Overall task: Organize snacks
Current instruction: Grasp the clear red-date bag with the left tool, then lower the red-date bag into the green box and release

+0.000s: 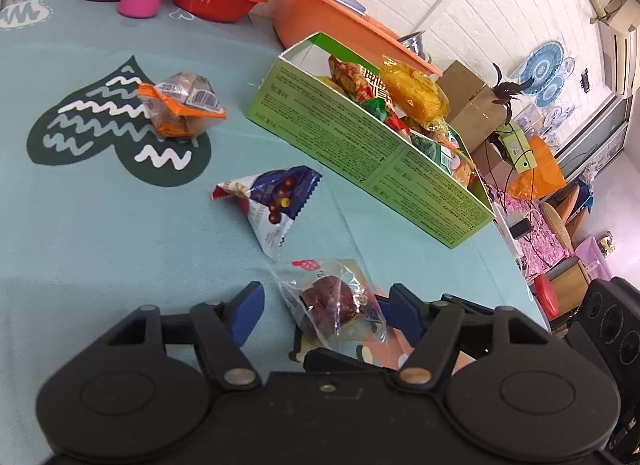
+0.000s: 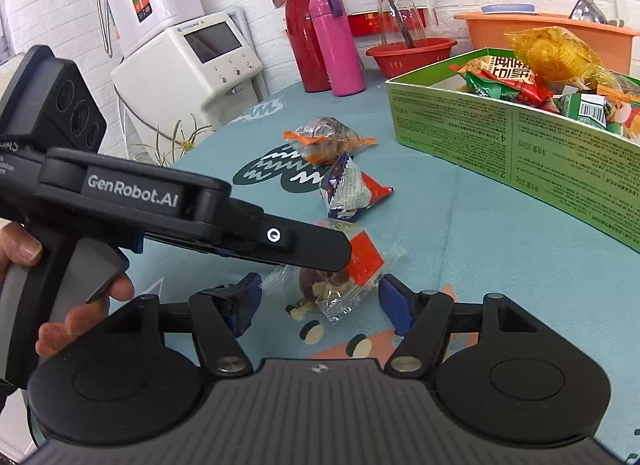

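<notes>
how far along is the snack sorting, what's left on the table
Done: the green box already holds a pile of snacks. In hand: the left hand-held gripper is open around the clear packet with the dark snack, not yet gripped; the right hand-held gripper sits open just behind it. Left: that packet, the blue triangular packet and the orange-edged packet lie on the tablecloth.
</notes>
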The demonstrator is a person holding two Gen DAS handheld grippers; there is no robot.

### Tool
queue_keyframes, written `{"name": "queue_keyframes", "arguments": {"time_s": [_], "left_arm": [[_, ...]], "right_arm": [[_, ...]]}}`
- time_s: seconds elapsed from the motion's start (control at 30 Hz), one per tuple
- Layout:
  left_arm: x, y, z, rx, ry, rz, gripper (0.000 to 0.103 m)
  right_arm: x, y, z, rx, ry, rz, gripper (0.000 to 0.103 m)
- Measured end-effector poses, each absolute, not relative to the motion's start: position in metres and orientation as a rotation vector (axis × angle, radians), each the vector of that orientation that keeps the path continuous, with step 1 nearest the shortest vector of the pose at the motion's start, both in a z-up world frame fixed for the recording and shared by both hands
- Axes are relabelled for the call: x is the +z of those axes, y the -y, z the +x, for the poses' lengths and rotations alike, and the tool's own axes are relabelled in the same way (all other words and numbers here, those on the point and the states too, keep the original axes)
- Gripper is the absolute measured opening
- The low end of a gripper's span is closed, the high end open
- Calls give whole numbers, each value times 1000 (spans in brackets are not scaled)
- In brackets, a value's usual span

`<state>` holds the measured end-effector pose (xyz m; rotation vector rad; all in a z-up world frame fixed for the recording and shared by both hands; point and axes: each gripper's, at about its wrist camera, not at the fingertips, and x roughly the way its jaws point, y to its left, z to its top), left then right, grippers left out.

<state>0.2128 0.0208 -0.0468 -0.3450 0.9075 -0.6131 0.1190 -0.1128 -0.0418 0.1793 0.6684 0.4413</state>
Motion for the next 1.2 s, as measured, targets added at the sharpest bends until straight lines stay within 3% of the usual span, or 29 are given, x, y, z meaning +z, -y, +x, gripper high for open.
{"name": "queue_keyframes", "arguments": {"time_s": [0.3,0.33,0.37,0.43,0.6,1.2], "left_arm": [[-49,-15,213,-609,-923,-348,83],[-50,-13,213,-605,-924,-344,80],[-50,-11,213,-608,-927,-339,60],[-48,-8,211,-599,-920,-334,63],[-35,4,206,-605,-892,-320,62],[36,90,270,-747,-697,-203,63]], "right_arm": [[-42,113,121,463,-656,209,103],[-42,113,122,464,-654,207,102],[-43,113,123,467,-654,205,92],[-42,114,123,464,-651,207,80],[-35,124,116,438,-605,201,71],[22,207,159,311,-370,200,70]]}}
